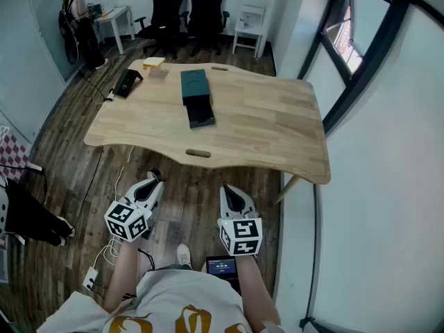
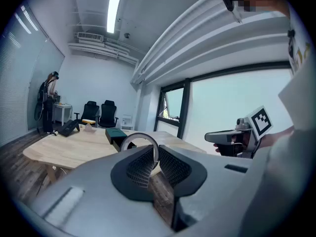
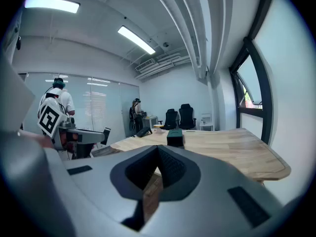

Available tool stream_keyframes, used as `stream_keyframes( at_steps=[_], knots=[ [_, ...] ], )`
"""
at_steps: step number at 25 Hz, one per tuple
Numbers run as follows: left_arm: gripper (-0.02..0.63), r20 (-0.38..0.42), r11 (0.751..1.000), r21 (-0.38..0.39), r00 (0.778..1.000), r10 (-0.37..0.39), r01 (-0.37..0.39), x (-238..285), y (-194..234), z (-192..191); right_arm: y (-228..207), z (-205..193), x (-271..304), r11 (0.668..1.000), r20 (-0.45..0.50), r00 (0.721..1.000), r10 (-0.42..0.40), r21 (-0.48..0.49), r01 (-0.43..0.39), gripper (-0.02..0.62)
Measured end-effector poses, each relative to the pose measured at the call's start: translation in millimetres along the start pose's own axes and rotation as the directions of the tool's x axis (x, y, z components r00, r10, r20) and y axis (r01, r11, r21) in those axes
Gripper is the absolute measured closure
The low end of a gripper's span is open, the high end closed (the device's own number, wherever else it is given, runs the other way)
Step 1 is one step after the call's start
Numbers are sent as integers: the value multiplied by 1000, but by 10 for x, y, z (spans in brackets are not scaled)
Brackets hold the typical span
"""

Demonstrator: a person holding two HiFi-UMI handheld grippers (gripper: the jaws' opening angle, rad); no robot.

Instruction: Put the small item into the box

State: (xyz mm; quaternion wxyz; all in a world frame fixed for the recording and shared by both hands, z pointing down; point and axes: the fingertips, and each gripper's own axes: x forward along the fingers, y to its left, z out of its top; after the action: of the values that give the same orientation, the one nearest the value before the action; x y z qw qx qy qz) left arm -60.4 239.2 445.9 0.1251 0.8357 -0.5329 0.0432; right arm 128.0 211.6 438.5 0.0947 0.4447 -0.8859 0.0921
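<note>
A dark green box lies on the wooden table, its black tray slid out toward me. It also shows in the left gripper view as the box and in the right gripper view as the box. Both grippers hang low in front of my body, short of the table's near edge. My left gripper is shut on a thin silvery ring that arches above its tips. My right gripper is shut with nothing in it.
A yellow block, a pinkish item and a black device sit at the table's far left. Black office chairs and a white side table stand behind. Cables lie on the floor. A person stands at the far left.
</note>
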Motion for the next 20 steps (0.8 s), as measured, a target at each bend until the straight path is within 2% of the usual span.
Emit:
stream_keyframes(
  at_steps=[8, 20],
  knots=[
    [569, -8, 1000, -4, 1000, -4, 4, -60, -67, -28, 111, -30, -96, 1000, -1, 1000, 25, 18, -25, 592],
    [569, -13, 1000, 7, 1000, 21, -21, -76, -178, -63, -109, -3, -221, 998, 44, 999, -10, 65, 7, 591]
  ],
)
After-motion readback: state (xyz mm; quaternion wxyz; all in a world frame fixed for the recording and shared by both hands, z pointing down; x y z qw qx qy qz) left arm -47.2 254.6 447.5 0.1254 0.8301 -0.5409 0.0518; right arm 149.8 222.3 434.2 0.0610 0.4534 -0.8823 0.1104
